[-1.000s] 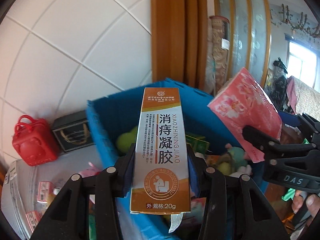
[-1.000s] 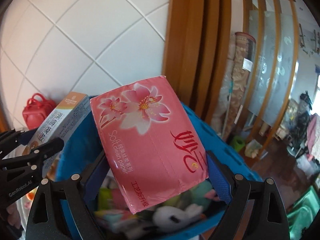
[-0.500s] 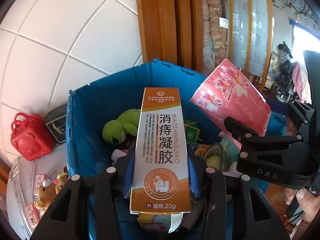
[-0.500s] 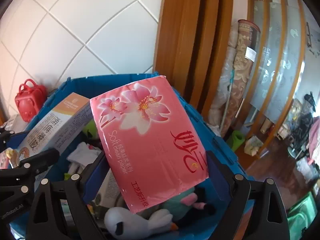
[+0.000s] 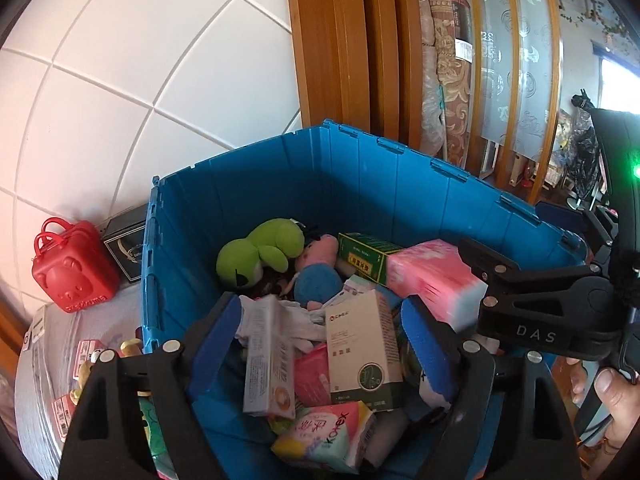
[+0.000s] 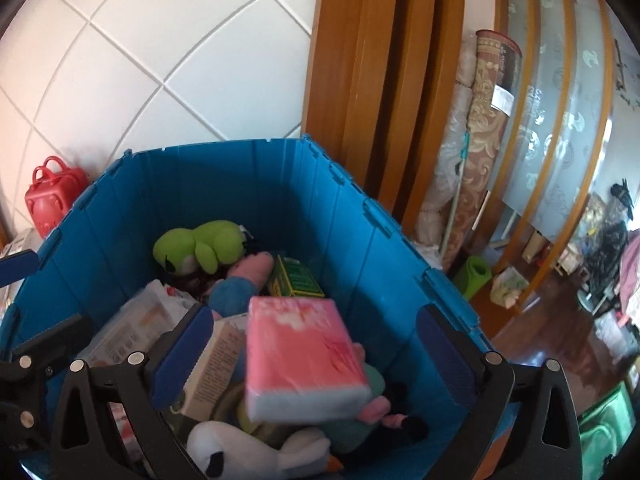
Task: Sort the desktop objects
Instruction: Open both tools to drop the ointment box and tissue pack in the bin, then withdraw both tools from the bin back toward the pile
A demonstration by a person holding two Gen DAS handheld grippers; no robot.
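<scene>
Both tongs just sprung wide over the blue crate [image 5: 256, 200]: left gripper [image 5: 320, 340] clear of the blurred ointment box [image 5: 269, 356], right gripper [image 6: 308, 354] clear of the pink tissue pack [image 6: 300, 356] dropping at six o'clock of the green frog plush [image 6: 200, 246]; best drawn straight back, jaws kept spread.

The left tool [image 5: 324, 340], its jaws just opening, hangs over the blue crate [image 5: 256, 184], the orange-and-white box [image 5: 270, 364] loose between them.

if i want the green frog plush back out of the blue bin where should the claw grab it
Take the green frog plush by its rounded body, coming from above. It lies on top of the pile at the back of the blue bin, near the far wall, so a sideways approach looks blocked. The soft body should squash between the pads.
</scene>
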